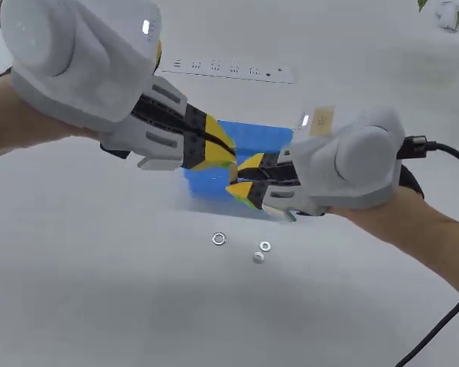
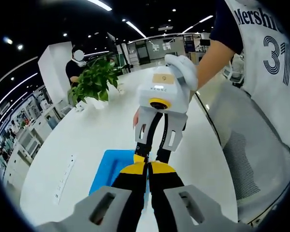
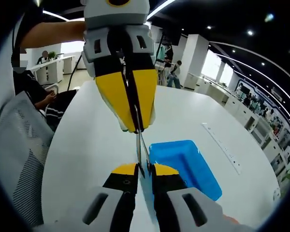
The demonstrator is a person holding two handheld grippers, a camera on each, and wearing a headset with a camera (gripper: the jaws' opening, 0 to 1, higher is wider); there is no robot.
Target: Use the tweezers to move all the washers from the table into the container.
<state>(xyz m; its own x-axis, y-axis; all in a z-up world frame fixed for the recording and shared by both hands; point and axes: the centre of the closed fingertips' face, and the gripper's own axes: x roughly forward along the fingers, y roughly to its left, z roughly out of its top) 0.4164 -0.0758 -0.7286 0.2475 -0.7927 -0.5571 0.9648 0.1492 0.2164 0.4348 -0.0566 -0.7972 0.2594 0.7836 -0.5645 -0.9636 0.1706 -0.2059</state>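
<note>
Thin metal tweezers span the gap between the two grippers, which face each other tip to tip. My left gripper comes in from the upper left with its yellow jaws shut on one end. My right gripper comes from the right and is shut on the other end. Both hang just above the blue container, also seen as the blue container in the right gripper view. Three small washers lie on the white table in front: one washer, a second washer and a third washer.
A white power strip lies behind the container. A black cable trails from the right gripper. A potted plant stands at the table's far side, and a mesh chair is beside the table.
</note>
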